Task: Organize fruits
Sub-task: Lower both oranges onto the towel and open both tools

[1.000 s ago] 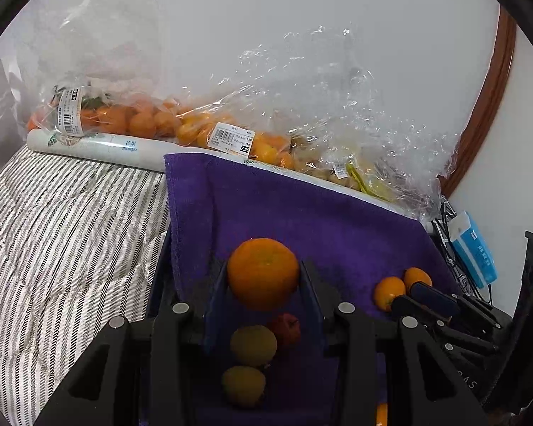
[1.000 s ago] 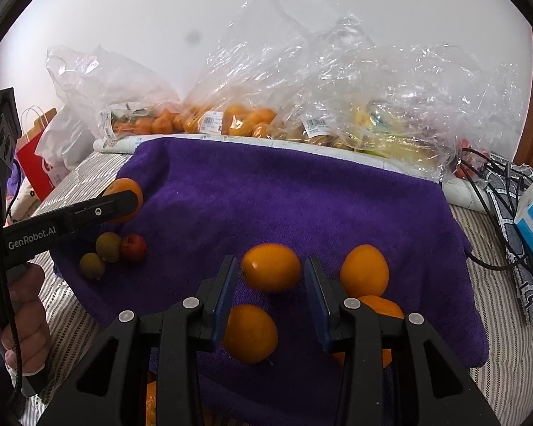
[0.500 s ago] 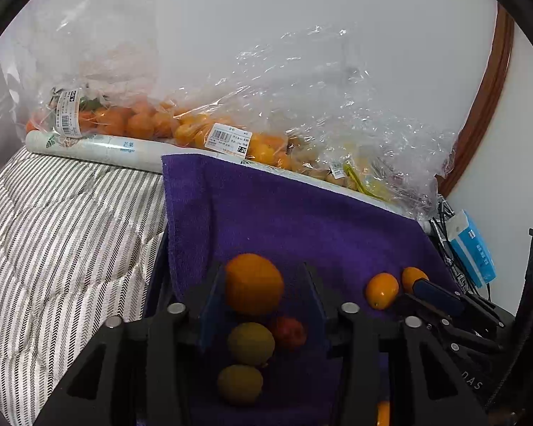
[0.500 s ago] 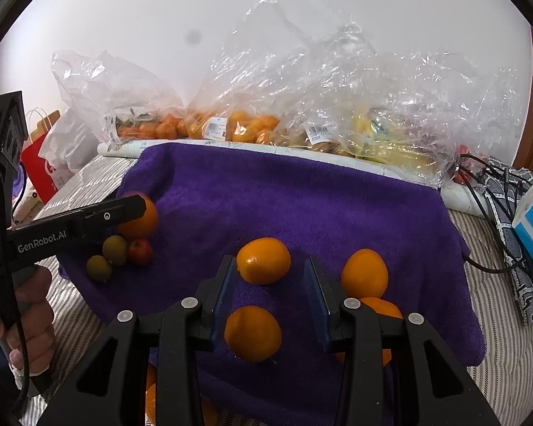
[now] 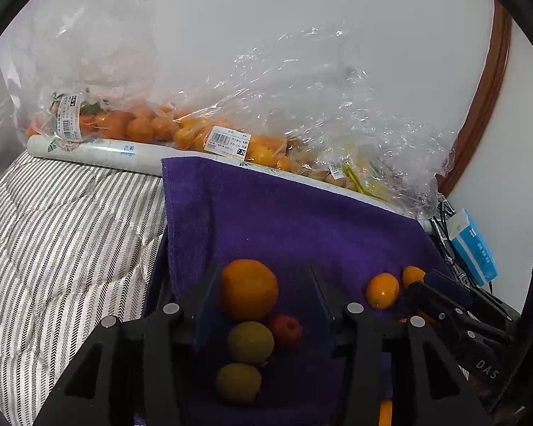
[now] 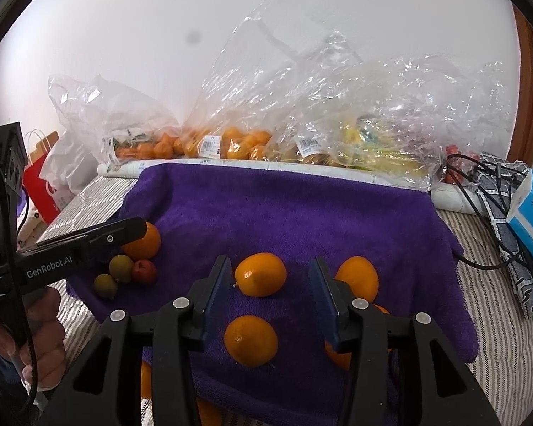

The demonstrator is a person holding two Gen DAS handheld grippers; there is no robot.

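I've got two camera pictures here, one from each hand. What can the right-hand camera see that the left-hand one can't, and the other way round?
Only the right wrist view shows the person's hand holding the left gripper from the side, a red paper bag, and an orange low between the right gripper fingers.

Only the left wrist view looks straight down between the left gripper's own fingers and takes in the wide striped bedding.

Both show the purple towel, the large orange, two greenish fruits, the small red fruit, the plastic bags of fruit and the blue box.

Black jaws — blue pads [image 6: 217, 296], silver screws
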